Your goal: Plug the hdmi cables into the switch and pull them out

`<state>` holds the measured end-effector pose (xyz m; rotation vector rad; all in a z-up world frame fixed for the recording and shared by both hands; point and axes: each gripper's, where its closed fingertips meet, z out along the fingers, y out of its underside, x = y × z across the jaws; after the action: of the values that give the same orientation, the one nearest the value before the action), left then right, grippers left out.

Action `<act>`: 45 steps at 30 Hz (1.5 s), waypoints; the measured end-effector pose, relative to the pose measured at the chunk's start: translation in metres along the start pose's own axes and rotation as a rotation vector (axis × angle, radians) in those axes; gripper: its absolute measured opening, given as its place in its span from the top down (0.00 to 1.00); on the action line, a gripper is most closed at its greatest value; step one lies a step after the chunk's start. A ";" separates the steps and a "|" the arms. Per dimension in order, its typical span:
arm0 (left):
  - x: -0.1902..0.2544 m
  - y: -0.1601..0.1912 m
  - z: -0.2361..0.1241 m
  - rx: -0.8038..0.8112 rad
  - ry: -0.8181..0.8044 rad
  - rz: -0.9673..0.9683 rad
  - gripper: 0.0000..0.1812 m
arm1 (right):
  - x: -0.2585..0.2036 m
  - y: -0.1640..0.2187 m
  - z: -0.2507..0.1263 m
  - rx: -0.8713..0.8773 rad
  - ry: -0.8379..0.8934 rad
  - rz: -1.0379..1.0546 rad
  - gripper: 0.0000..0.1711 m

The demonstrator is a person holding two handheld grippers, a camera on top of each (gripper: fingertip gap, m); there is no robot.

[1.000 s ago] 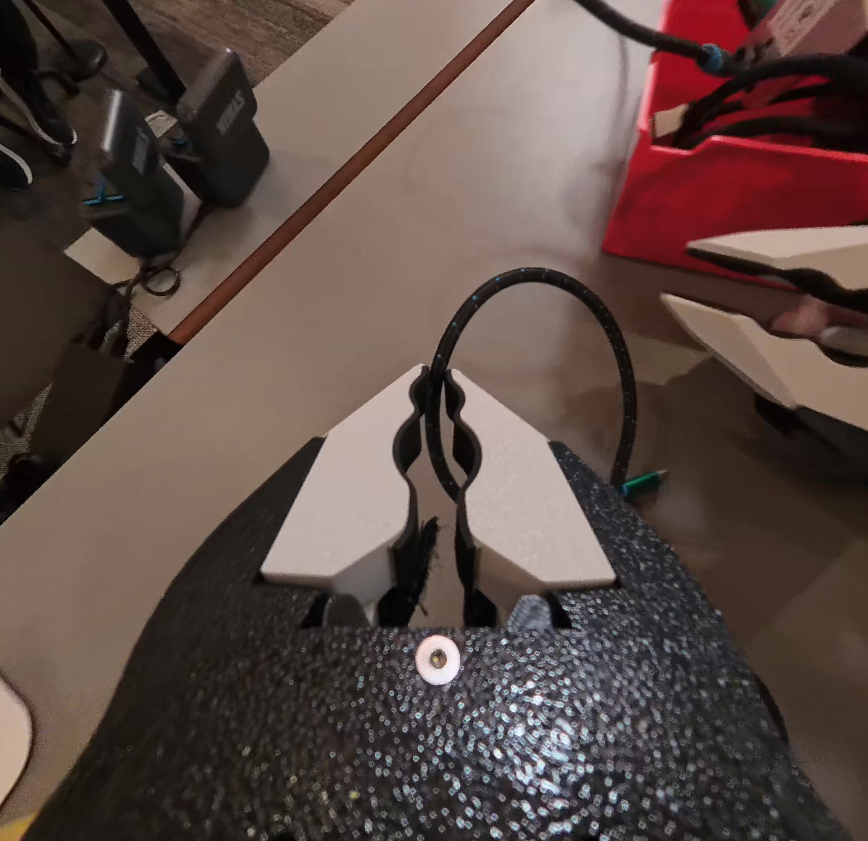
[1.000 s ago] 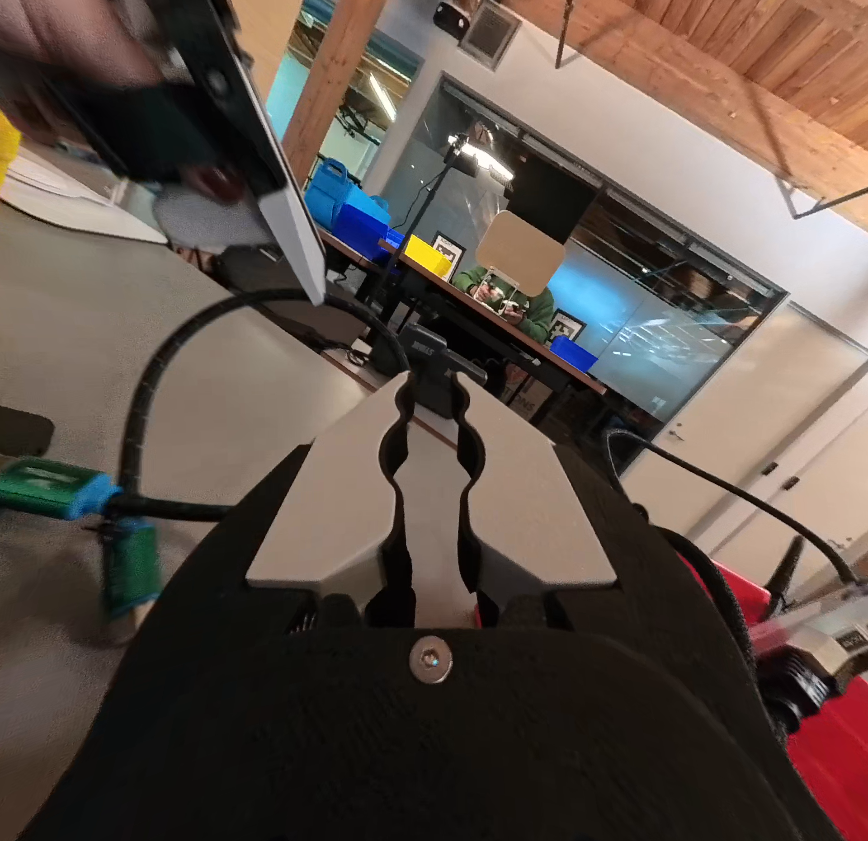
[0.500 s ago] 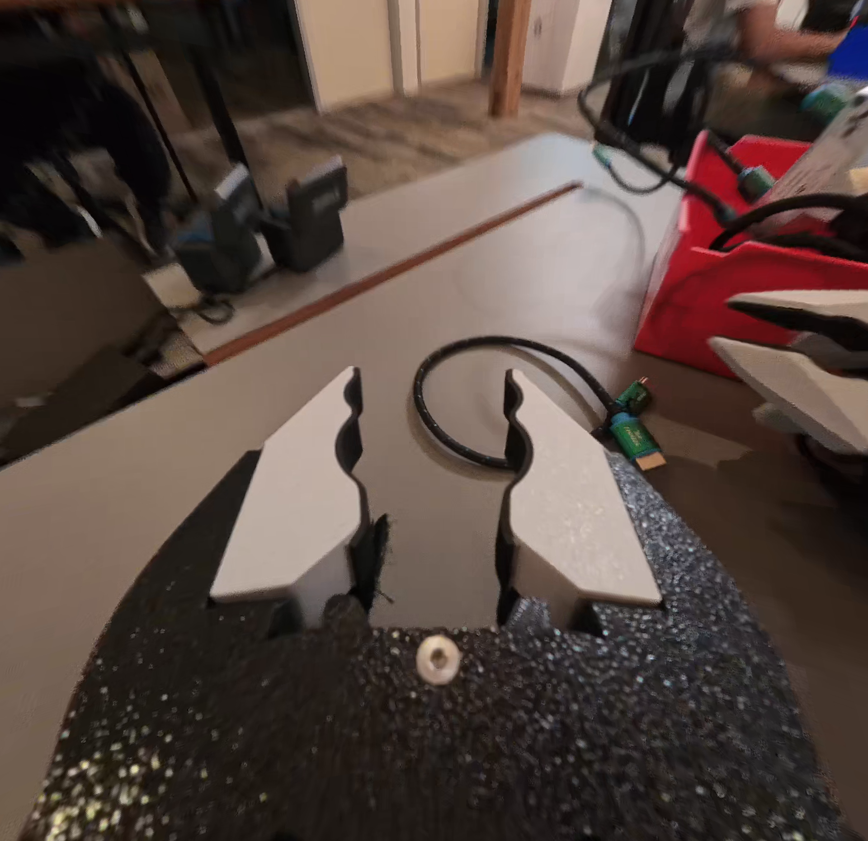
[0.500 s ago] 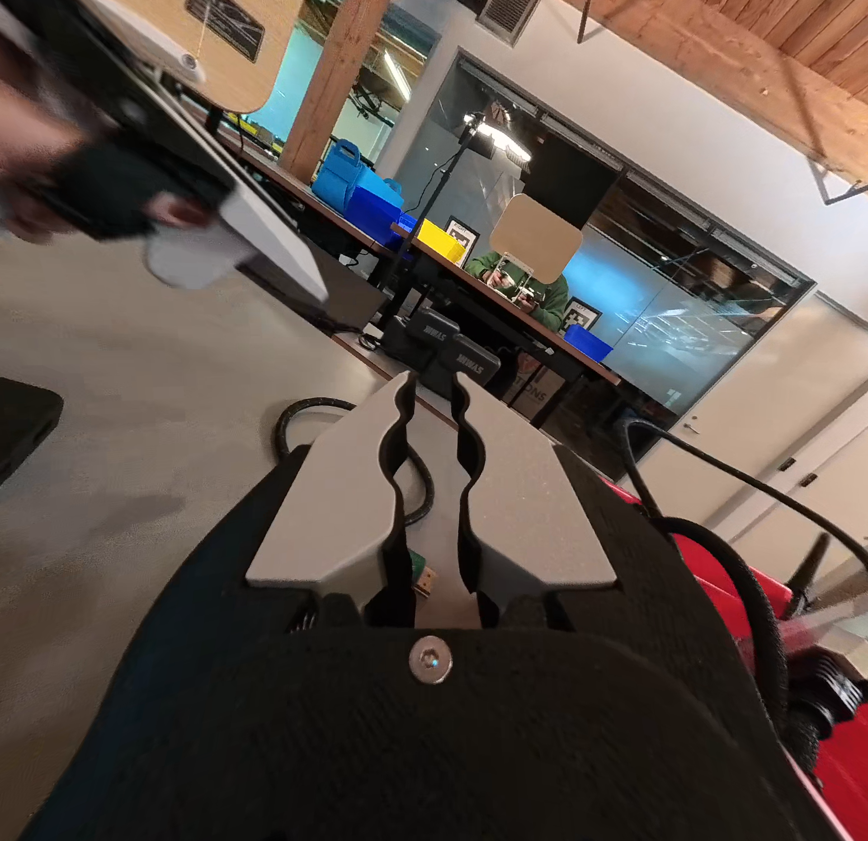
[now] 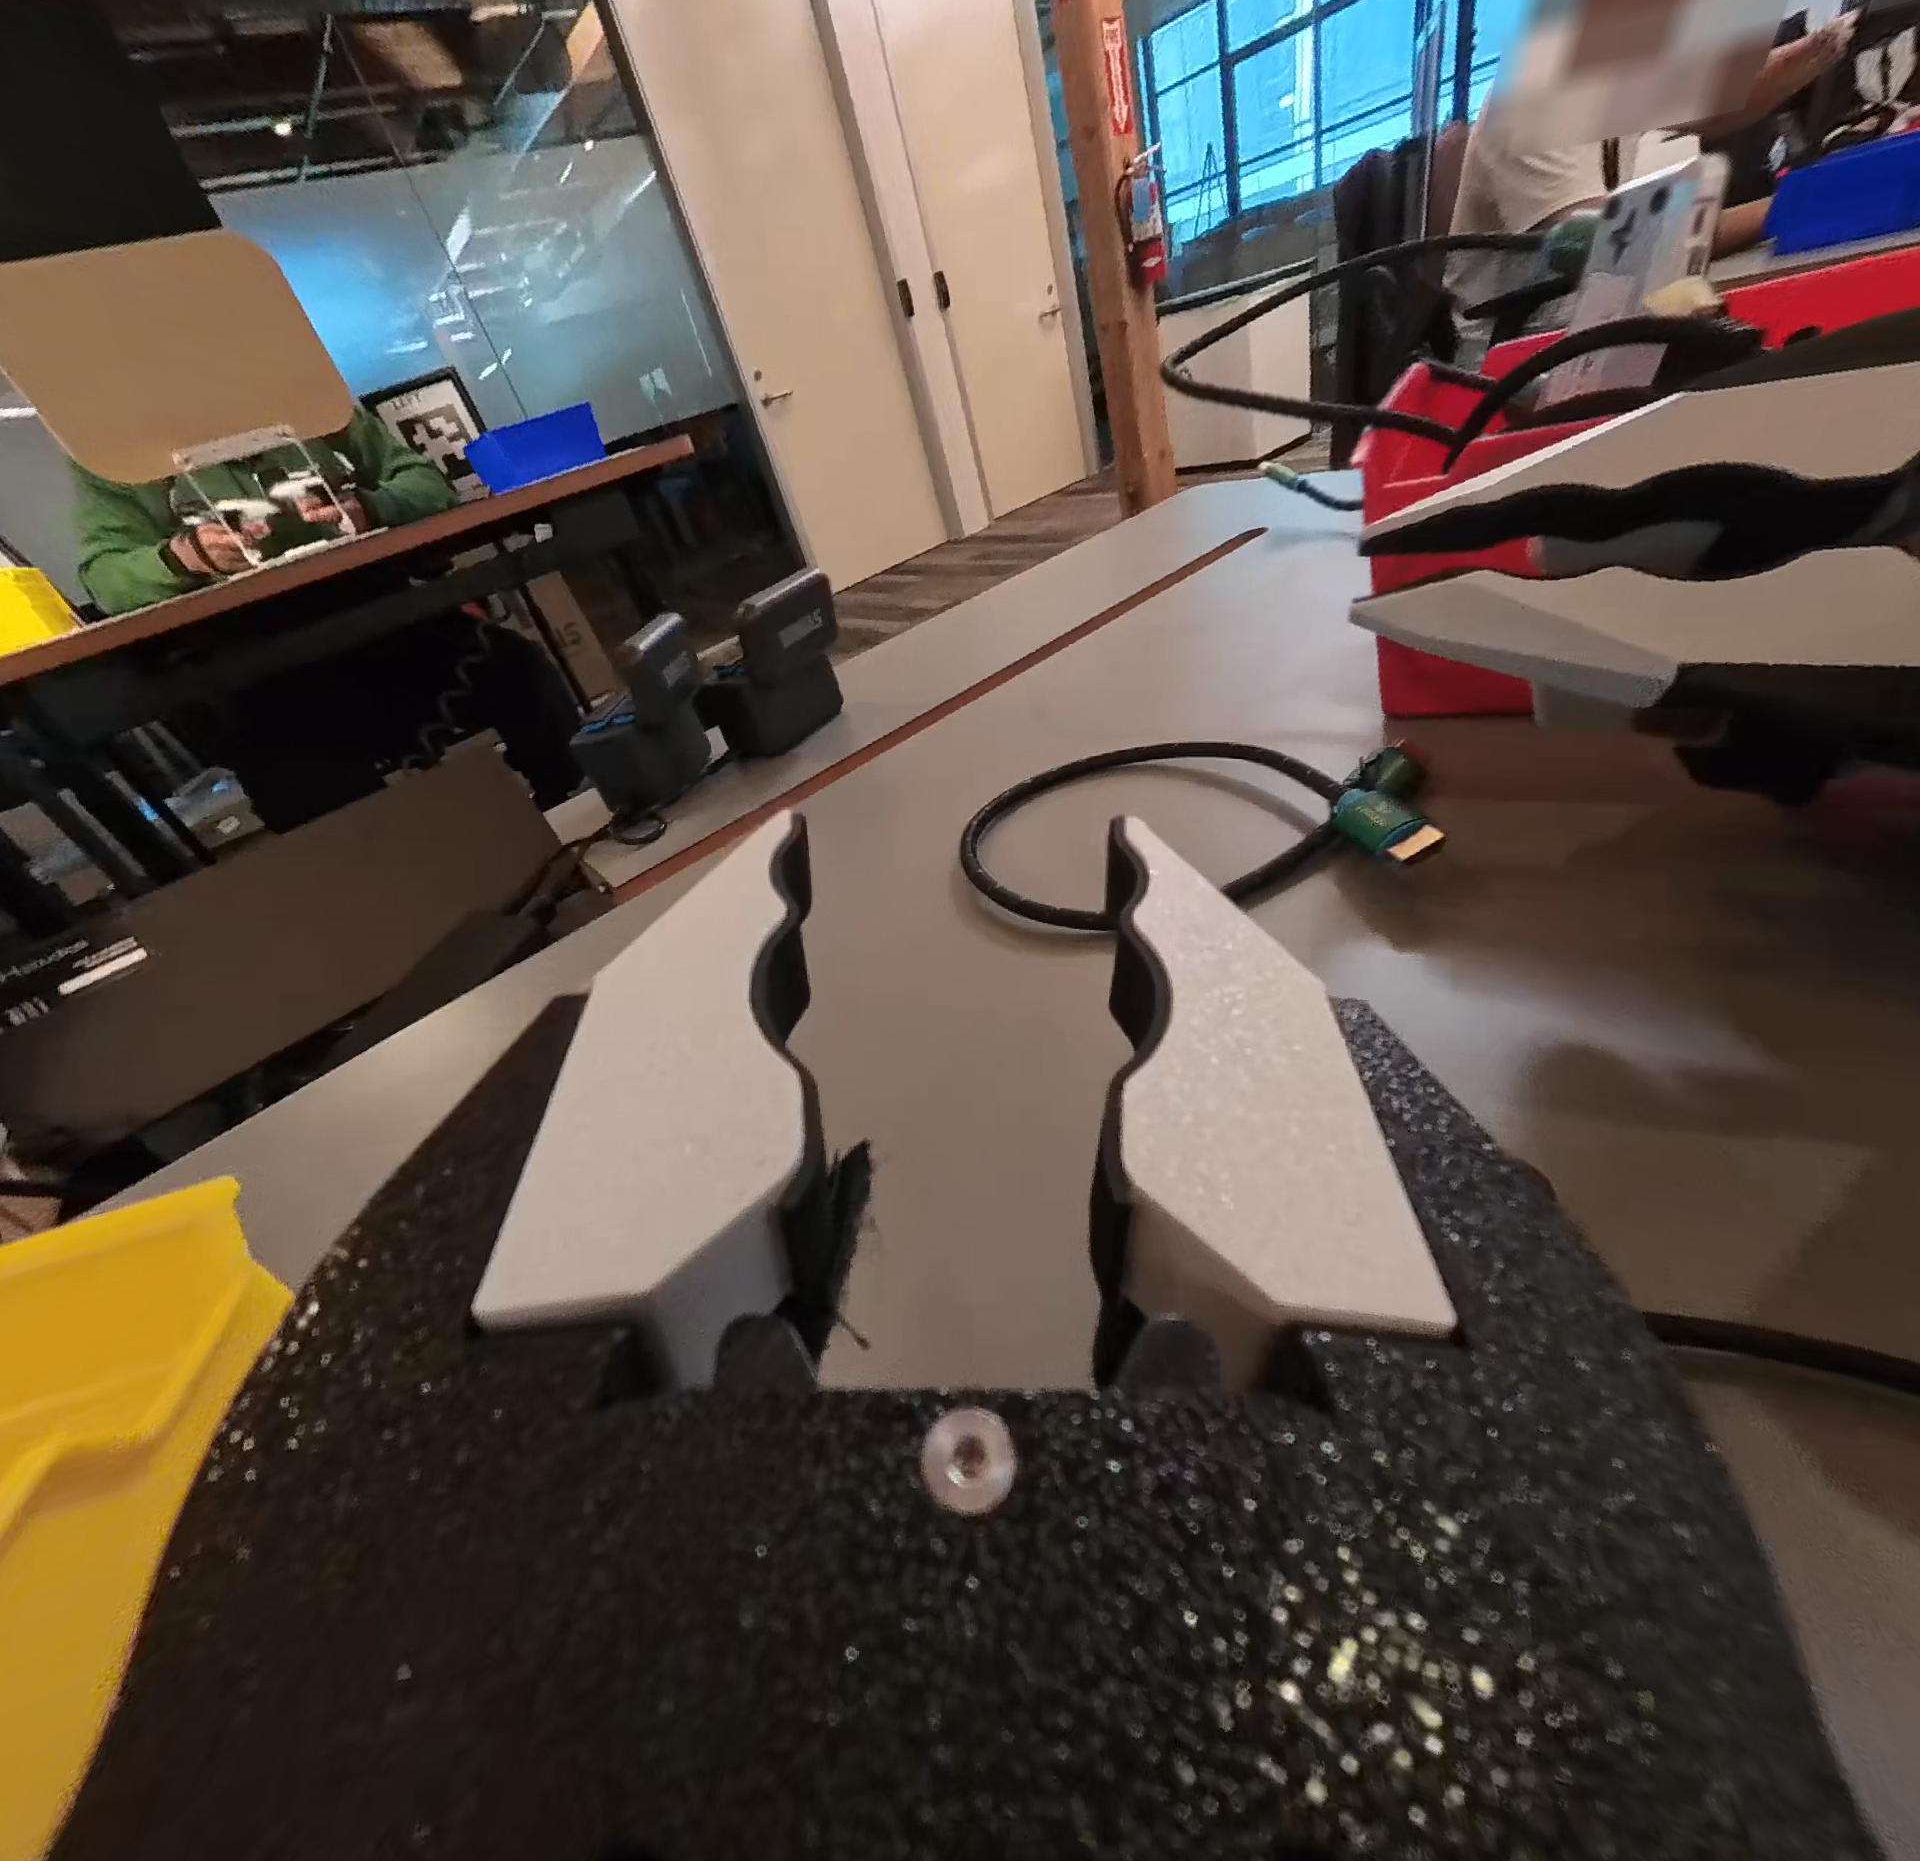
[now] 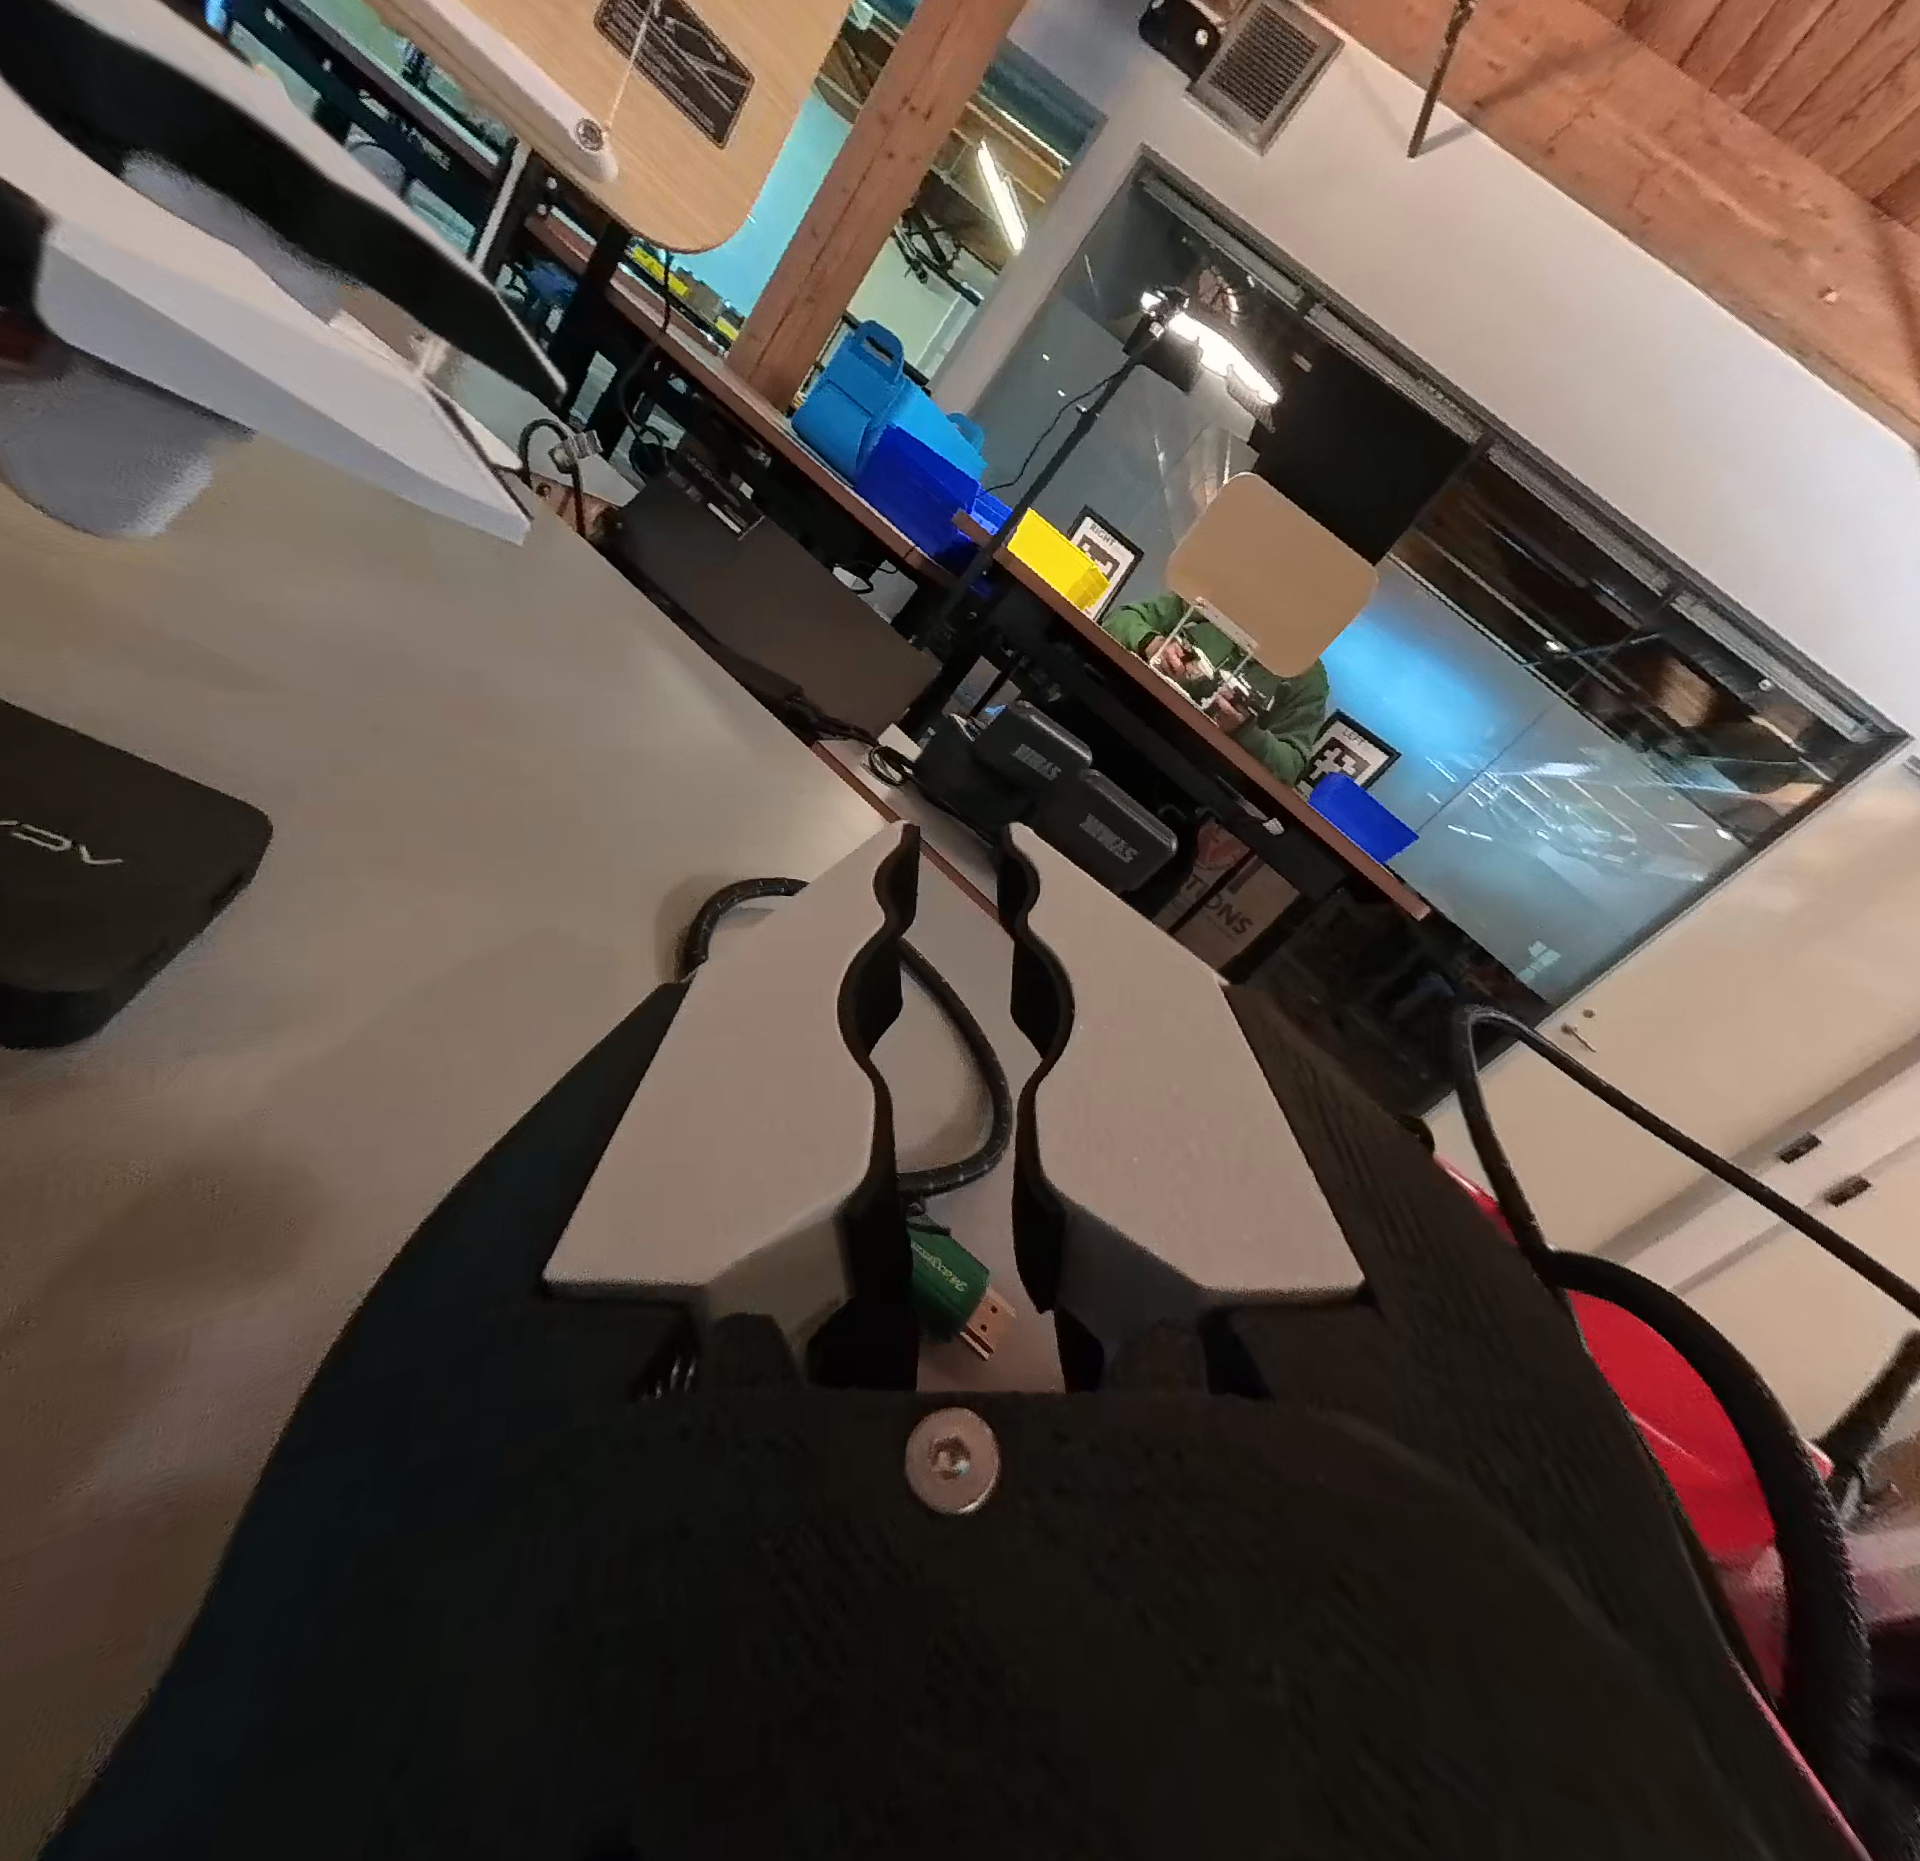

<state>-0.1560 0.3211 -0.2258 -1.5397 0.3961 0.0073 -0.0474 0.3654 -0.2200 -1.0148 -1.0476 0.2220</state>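
left tongs (image 5: 956, 845) released and spread, hdmi cable (image 5: 1049, 824) dropped onto table (image 5: 1558, 980), tongs lifted away

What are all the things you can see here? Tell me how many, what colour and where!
HDMI cable: one, black with green plugs, coiled loose on the table.
Table: one, grey, under everything.
Red bin: one, far right on the table, more black cables hanging out of it.
Black flat box: one, on the table at the left of the right wrist view.
Yellow bin: one, at the left edge of the left wrist view.
Black chargers: two, on the next table.
Blue bins: several, on the far desks.
Person in a green top: one, sitting at a far desk.
Left claw: open, empty.
Right claw: a narrow gap, holding nothing.
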 end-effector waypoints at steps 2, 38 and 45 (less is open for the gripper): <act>-0.002 -0.001 -0.002 0.014 0.002 -0.034 0.70 | -0.002 -0.001 0.001 0.004 -0.010 0.000 0.92; -0.007 0.003 -0.002 0.012 0.012 -0.082 0.81 | -0.138 -0.015 -0.032 -0.267 -0.866 0.331 0.68; -0.007 0.003 0.000 0.009 0.009 -0.073 0.81 | -0.164 -0.004 -0.027 -0.568 -0.830 0.537 0.38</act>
<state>-0.1631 0.3225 -0.2276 -1.5447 0.3459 -0.0581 -0.1130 0.2506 -0.3200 -1.7914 -1.6111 0.8735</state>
